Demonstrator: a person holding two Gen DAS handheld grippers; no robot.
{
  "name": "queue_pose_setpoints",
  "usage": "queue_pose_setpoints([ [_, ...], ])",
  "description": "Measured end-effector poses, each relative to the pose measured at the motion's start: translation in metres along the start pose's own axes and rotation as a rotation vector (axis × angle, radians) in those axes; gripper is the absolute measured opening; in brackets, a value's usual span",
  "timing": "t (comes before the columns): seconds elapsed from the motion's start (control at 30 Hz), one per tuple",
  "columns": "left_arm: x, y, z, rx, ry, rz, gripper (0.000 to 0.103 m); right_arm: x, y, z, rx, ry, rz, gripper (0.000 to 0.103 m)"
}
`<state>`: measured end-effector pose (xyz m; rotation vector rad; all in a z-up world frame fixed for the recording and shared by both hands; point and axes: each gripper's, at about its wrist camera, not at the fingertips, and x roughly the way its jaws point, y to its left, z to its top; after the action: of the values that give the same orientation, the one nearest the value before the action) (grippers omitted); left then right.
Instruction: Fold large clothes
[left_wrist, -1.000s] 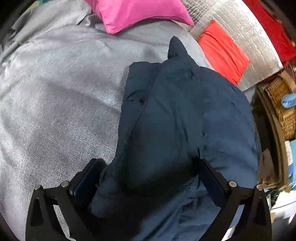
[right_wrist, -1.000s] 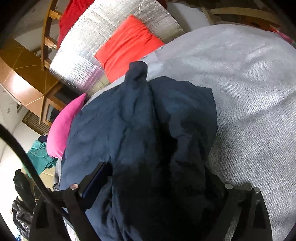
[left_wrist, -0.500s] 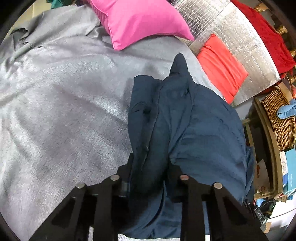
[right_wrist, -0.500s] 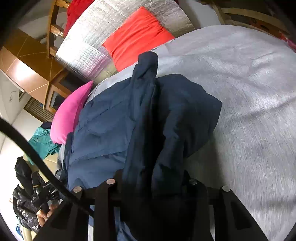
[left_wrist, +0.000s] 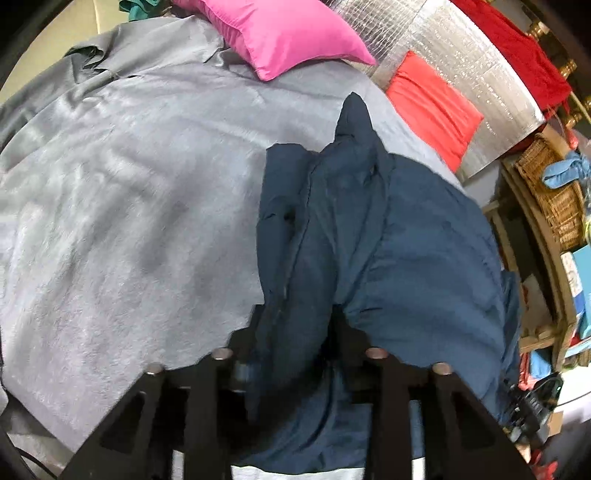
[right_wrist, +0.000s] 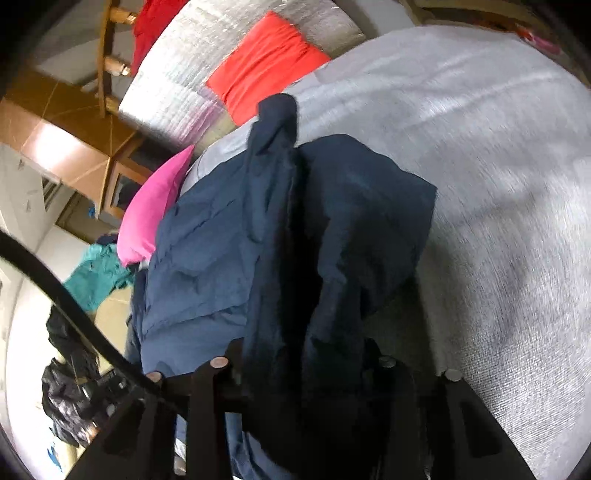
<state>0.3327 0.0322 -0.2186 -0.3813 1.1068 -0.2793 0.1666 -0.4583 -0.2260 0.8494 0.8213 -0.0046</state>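
Fabric fills both views up close: the left gripper is clamped on a bunched fold of the navy garment, its black fingers pinching the cloth between them. The right gripper likewise grips a dark gathered ridge of the same navy garment, jaws drawn tight against it. Beyond the grippers the garment lies in a crumpled heap on the grey bedspread, one narrow end pointing towards the pillows. Farther off, a pink pillow rests on the bedspread, and a red cushion leans against a silver quilted panel. A wicker basket stands beside the bed.
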Motion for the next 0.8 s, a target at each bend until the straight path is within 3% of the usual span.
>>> queue_pose_setpoints([
  [0.07, -0.003, 0.01, 0.01, -0.046, 0.039, -0.048, 0.049, -0.001, 0.004, 0.007, 0.025, 0.011, -0.041, 0.058],
  [0.13, -0.009, 0.025, 0.022, -0.123, 0.048, -0.092, 0.051, -0.008, 0.008, 0.015, 0.023, 0.012, -0.088, 0.06],
  [0.23, -0.026, 0.034, 0.038, -0.186, -0.03, -0.057, 0.066, -0.027, 0.011, 0.034, 0.025, -0.03, -0.137, 0.061],
  [0.3, -0.028, 0.03, 0.056, -0.202, -0.082, -0.063, 0.068, -0.037, 0.008, 0.05, 0.052, -0.08, -0.162, 0.07],
  [0.33, -0.024, 0.025, 0.065, -0.204, -0.085, -0.064, 0.069, -0.043, 0.007, 0.062, 0.061, -0.124, -0.151, 0.076],
  [0.43, 0.0, 0.008, 0.084, -0.19, -0.06, -0.063, 0.076, -0.035, 0.018, 0.092, 0.049, -0.16, -0.124, 0.08],
  [0.47, 0.012, 0.002, 0.09, -0.184, -0.039, -0.06, 0.076, -0.025, 0.024, 0.104, 0.038, -0.152, -0.119, 0.085],
  [0.63, 0.05, -0.014, 0.089, -0.149, 0.047, -0.008, 0.076, 0.032, 0.03, 0.138, 0.021, -0.041, -0.12, 0.086],
  [0.8, 0.074, -0.021, 0.115, -0.098, 0.069, 0.075, 0.08, 0.081, 0.008, 0.152, 0.029, 0.036, -0.208, 0.085],
])
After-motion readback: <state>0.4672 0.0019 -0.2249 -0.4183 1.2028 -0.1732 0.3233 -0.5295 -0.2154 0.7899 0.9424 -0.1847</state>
